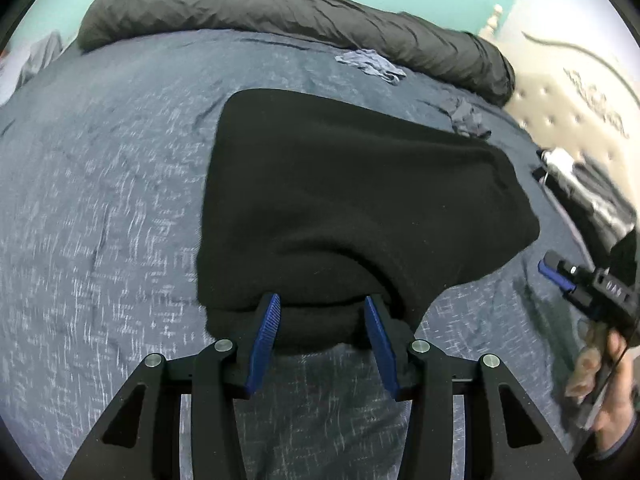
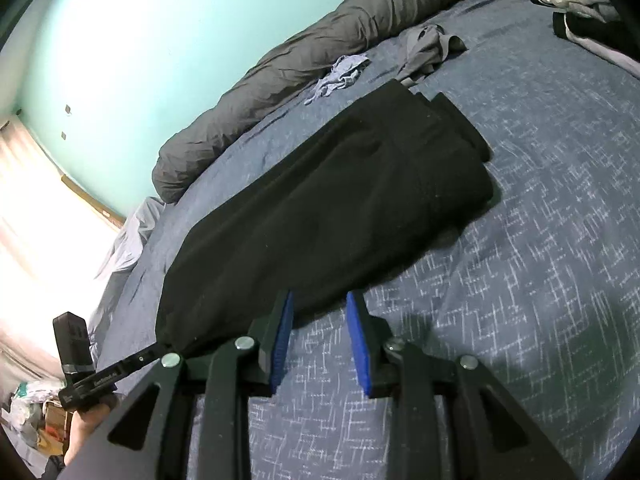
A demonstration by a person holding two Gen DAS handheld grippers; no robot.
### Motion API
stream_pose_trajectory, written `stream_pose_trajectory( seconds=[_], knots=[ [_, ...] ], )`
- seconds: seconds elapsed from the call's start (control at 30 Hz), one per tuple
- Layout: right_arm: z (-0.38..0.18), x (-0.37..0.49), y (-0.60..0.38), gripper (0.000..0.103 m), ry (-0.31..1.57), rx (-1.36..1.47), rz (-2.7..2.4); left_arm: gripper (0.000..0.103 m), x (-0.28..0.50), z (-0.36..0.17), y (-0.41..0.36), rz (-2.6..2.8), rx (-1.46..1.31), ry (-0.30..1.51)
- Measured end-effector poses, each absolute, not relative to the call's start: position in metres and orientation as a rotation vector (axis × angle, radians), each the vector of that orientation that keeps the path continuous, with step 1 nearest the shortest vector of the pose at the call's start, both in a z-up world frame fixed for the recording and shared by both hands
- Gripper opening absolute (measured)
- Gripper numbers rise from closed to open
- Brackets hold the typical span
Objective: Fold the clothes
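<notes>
One black fleece garment (image 1: 360, 208), folded into a thick oblong, lying flat on the bed near its middle; near edge bunched into a roll, far end showing stacked layers and a protruding flap in the right wrist view (image 2: 340, 208).

One blue bedspread (image 1: 100, 200) with pale crosshatch flecks, covering the whole bed under the garment.

One long dark grey rolled duvet or bolster (image 1: 280, 12) along the far side of the bed, against a turquoise wall (image 2: 140, 32).

Two small loose clothes beyond the black garment: one light blue crumpled piece (image 1: 370, 63), one grey crumpled piece (image 1: 468, 118), well apart from each other, both near the bolster.

One heap of black, white and grey laundry (image 2: 576, 4) at the bed's far corner, count of items cannot be told.

One beige tufted headboard (image 1: 560, 116) at the right edge of the left wrist view.

Two grippers, each with two blue ribbed pads.
Left gripper (image 1: 322, 322): jaws partly apart, clamped on the rolled near edge of the black garment, fabric filling the gap between the pads.
Right gripper (image 2: 319, 312): jaws parted, nothing between them, only bedspread beneath; left pad just beside the garment's near corner, contact cannot be told. Released.

One bare hand (image 1: 604, 384) visible behind the right gripper, in a dark sleeve cuff.
</notes>
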State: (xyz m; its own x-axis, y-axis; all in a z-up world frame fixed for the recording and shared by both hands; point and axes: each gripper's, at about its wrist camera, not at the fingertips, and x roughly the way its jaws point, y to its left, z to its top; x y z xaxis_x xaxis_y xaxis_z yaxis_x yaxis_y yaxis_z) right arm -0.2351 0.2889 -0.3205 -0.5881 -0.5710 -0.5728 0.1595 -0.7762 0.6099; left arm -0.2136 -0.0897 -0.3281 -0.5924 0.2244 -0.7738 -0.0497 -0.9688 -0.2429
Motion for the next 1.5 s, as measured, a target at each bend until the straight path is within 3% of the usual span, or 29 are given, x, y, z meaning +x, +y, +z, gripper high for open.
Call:
stream_pose_trajectory(
  seconds=[0.17,0.2,0.23,0.3,0.67,0.77,0.87,0.9,0.93,0.97,1.1,1.17,1.23,1.3,1.5],
  knots=[
    [-0.324,-0.238,0.288,0.029,-0.741,1.118,-2.336,0.048,-0.222,-0.330,-0.078,2.667,-1.326,-0.203],
    [-0.325,-0.238,0.287,0.029,-0.745,1.120,-2.333,0.042,-0.224,-0.331,-0.078,2.666,-1.331,-0.190],
    [-0.326,-0.238,0.287,0.029,-0.749,1.121,-2.330,0.023,-0.227,-0.333,-0.077,2.660,-1.339,-0.178],
    [-0.327,-0.239,0.287,0.029,-0.757,1.123,-2.323,0.000,-0.230,-0.334,-0.078,2.657,-1.349,-0.151],
    [-0.330,-0.239,0.289,0.029,-0.813,1.135,-2.307,0.000,-0.213,-0.324,-0.090,2.652,-1.319,-0.195],
    [-0.330,-0.238,0.288,0.029,-0.816,1.136,-2.303,0.001,-0.210,-0.318,-0.088,2.716,-1.304,-0.131],
    [-0.330,-0.238,0.287,0.034,-0.819,1.136,-2.298,0.023,-0.215,-0.315,-0.083,2.730,-1.298,-0.117],
    [-0.330,-0.238,0.287,0.036,-0.820,1.137,-2.297,0.042,-0.217,-0.315,-0.081,2.735,-1.294,-0.100],
    [-0.330,-0.238,0.287,0.038,-0.822,1.138,-2.296,0.052,-0.218,-0.315,-0.079,2.740,-1.289,-0.082],
    [-0.331,-0.238,0.287,0.038,-0.826,1.138,-2.294,0.052,-0.220,-0.315,-0.076,2.745,-1.283,-0.064],
    [-0.331,-0.239,0.287,0.038,-0.835,1.140,-2.291,0.052,-0.230,-0.322,-0.070,2.731,-1.300,-0.014],
    [-0.331,-0.239,0.287,0.038,-0.836,1.141,-2.288,0.047,-0.233,-0.326,-0.070,2.716,-1.317,-0.017],
    [-0.331,-0.240,0.288,0.038,-0.838,1.143,-2.286,0.016,-0.234,-0.329,-0.070,2.705,-1.331,0.002],
    [-0.332,-0.240,0.288,0.038,-0.842,1.146,-2.284,0.006,-0.235,-0.331,-0.070,2.700,-1.341,0.044],
    [-0.333,-0.240,0.289,0.039,-0.852,1.148,-2.278,0.003,-0.226,-0.321,-0.076,2.679,-1.315,0.044]
  ],
)
